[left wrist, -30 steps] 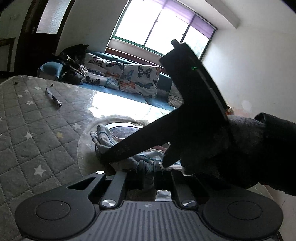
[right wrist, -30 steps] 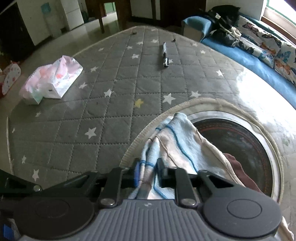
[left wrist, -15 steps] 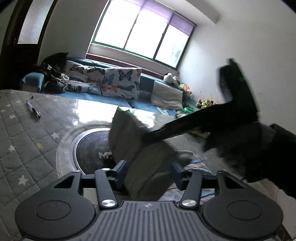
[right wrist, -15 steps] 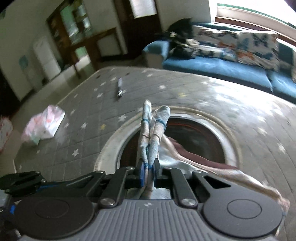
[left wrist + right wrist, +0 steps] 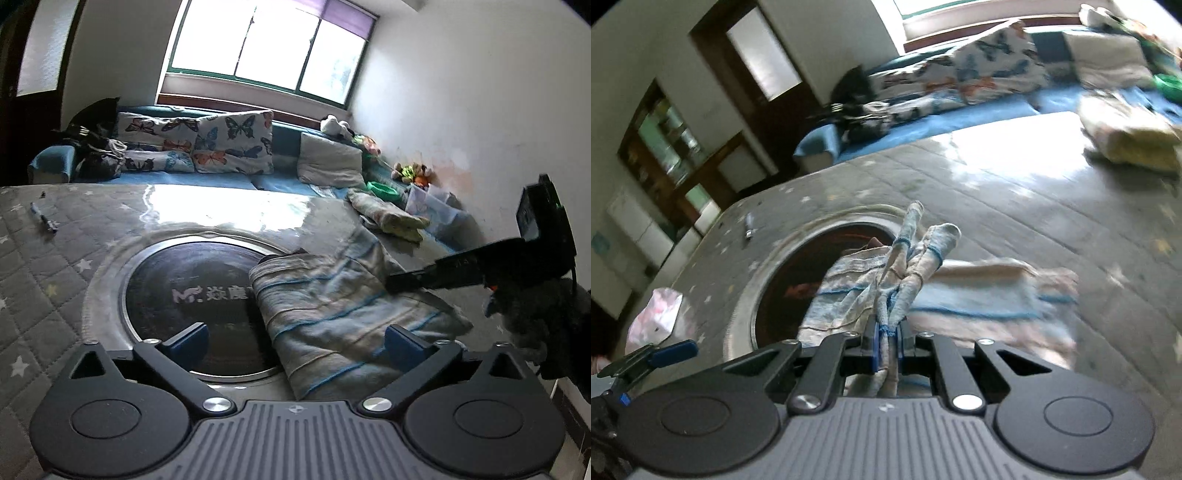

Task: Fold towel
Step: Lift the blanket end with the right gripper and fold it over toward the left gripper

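Opening left tool (image 5: 295, 338) over towel (image 5: 347, 314); right tool (image 5: 886, 341) pinching towel (pen (image 5: 46, 220) well apart).

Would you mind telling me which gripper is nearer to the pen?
Left. The left gripper hangs open over the dark round inset, on the side where the pen lies. The right gripper, shut on the towel, sits at the inset's far side.

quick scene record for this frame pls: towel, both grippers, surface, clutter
towel: striped, lying partly folded over the round dark inset
left gripper: jaws opening wide, pads off the cloth
right gripper: shut on bunched towel edge
surface: grey star-quilted cover
clutter: pen, tissue pack, second cloth
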Tool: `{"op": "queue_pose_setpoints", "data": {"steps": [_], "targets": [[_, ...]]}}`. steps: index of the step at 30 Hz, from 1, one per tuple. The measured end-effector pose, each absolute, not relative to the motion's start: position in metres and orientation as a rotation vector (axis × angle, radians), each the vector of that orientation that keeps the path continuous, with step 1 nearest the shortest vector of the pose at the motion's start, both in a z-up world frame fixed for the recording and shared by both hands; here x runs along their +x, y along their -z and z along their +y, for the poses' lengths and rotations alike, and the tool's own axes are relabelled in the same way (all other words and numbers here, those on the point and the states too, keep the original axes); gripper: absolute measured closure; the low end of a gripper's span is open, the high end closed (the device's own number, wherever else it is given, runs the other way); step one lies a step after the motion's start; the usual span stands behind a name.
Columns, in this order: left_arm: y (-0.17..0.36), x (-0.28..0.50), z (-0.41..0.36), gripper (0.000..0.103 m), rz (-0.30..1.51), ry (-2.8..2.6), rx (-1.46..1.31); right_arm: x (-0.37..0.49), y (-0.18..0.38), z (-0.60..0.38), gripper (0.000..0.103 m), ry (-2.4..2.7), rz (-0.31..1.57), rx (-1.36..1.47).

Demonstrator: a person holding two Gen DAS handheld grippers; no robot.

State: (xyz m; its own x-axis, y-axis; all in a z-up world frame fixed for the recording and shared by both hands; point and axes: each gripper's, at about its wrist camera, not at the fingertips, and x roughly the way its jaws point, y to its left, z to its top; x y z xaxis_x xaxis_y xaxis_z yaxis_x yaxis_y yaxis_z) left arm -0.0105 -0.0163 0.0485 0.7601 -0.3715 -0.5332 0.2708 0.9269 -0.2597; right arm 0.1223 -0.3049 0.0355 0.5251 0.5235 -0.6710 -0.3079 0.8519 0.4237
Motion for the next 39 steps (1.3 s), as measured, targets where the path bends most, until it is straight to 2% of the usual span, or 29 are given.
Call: {"op": "queue_pose_setpoints", "data": {"steps": [6,13,21,27,30,33,39], "targets": [[-0.043,0.002,-0.037,0.000,0.649,0.372,-0.136,0.121,-0.024,-0.334,0.095,-0.497,0.887,0.314],[-0.037,0.012,-0.046,0.000,0.675,0.365,-0.108,0.116,-0.052,-0.356,0.095,-0.557,0.753,0.321],[-0.029,0.017,-0.053,0.000,0.712,0.360,-0.092,0.126,-0.008,-0.390,0.095,-0.436,0.879,0.388],[-0.028,0.020,-0.054,0.000,0.724,0.353,-0.081,0.108,-0.022,-0.398,0.096,-0.451,0.781,0.417],[-0.027,0.021,-0.057,0.000,0.727,0.356,-0.080,0.113,-0.010,-0.405,0.095,-0.390,0.814,0.411],[-0.027,0.022,-0.061,0.000,0.727,0.363,-0.066,0.116,0.005,-0.408,0.088,-0.374,0.858,0.419],[-0.029,0.025,-0.070,0.000,0.696,0.378,-0.017,0.100,-0.007,-0.417,0.081,-0.361,0.819,0.427]]}}
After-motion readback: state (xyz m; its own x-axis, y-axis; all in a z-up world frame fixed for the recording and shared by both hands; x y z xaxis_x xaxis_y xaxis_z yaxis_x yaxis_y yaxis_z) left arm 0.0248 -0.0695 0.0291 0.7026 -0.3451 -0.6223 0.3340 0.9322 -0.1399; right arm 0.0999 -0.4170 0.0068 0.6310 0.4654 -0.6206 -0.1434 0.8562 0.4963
